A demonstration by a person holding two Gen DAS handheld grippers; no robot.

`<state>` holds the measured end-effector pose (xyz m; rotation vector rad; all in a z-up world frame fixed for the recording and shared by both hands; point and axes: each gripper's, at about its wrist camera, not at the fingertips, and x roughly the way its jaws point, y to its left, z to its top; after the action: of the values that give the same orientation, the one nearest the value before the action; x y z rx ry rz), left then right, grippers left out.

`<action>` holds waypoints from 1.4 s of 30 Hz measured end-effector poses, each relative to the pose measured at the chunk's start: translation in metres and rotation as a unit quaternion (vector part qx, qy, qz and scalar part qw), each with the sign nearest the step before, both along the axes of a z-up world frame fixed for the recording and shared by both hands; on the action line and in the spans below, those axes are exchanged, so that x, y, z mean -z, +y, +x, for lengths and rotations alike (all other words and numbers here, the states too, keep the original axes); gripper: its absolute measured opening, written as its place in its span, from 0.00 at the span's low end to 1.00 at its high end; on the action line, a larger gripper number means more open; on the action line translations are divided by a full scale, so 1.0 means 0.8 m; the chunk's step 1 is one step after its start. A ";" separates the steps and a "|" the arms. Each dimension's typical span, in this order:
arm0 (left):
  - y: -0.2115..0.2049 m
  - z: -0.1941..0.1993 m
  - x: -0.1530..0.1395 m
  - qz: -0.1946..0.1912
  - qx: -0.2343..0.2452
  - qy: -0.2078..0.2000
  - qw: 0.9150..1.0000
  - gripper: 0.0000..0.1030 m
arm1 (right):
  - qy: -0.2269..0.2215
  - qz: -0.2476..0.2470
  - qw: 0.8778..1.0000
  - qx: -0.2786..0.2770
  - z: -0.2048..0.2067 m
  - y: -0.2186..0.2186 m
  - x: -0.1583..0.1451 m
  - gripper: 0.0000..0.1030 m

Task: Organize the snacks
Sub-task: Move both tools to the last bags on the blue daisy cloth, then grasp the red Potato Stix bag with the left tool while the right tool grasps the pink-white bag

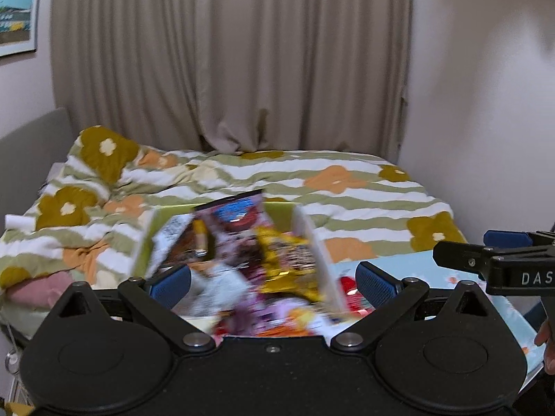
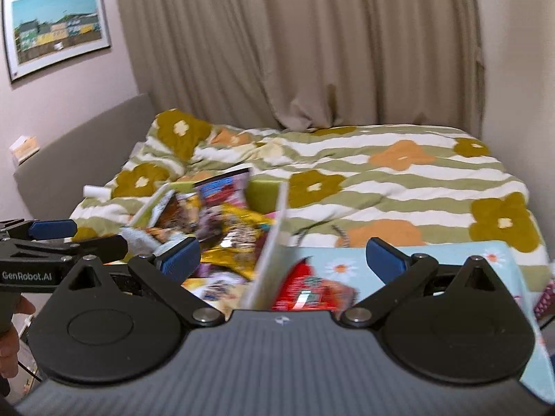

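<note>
A green and white box (image 1: 321, 253) (image 2: 275, 242) full of snack packets sits straight ahead, blurred by motion. Inside it are a yellow packet (image 1: 288, 263) (image 2: 239, 239) and a dark upright packet (image 1: 236, 215) (image 2: 225, 187). A red packet (image 2: 305, 287) (image 1: 348, 287) lies outside the box's right wall on the light blue floral table top (image 2: 451, 253) (image 1: 433, 267). My left gripper (image 1: 274, 277) is open, its blue pads on either side of the box's near end. My right gripper (image 2: 295, 258) is open too, above the box wall and the red packet. Neither holds anything.
A bed with a striped flower-print duvet (image 1: 312, 180) (image 2: 381, 173) lies beyond the table. Beige curtains (image 1: 225, 59) hang behind it. A grey headboard (image 2: 79, 159) and a framed picture (image 2: 55, 27) are at the left. A hand (image 2: 10, 339) holds the left gripper's handle.
</note>
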<state>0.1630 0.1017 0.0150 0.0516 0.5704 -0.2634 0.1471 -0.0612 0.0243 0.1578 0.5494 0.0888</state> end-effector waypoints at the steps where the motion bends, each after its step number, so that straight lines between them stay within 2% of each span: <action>1: -0.015 0.000 0.001 0.000 0.005 0.001 1.000 1.00 | 0.002 0.000 1.000 0.006 -0.002 -0.013 -0.001 1.00; 10: -0.139 0.011 0.025 0.025 0.033 0.018 0.999 1.00 | 0.047 -0.004 0.998 0.050 -0.008 -0.132 0.018 1.00; 16: -0.206 0.031 0.065 0.067 0.024 0.037 0.997 0.99 | 0.072 -0.013 0.995 0.072 -0.003 -0.191 0.044 1.00; 20: -0.239 0.046 0.095 0.111 0.002 0.042 0.993 0.99 | 0.097 -0.008 0.992 0.080 0.006 -0.224 0.070 1.00; 30: -0.283 0.093 0.173 0.206 -0.051 0.079 0.974 0.99 | 0.161 0.005 0.984 0.082 0.030 -0.260 0.144 1.00; 35: -0.293 0.110 0.208 0.261 -0.061 0.092 0.959 0.99 | 0.181 0.014 0.979 0.094 0.032 -0.270 0.173 1.00; 38: -0.292 0.120 0.226 0.277 -0.066 0.110 0.952 0.99 | 0.188 0.017 0.977 0.098 0.033 -0.273 0.183 1.00; 42: -0.292 0.126 0.237 0.301 -0.074 0.109 0.944 0.99 | 0.196 0.024 0.975 0.103 0.035 -0.280 0.194 1.00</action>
<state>0.2641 -0.1323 -0.1745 0.5755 0.8575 0.0623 0.1751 -0.2851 -0.1311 0.2823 0.9226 -0.1342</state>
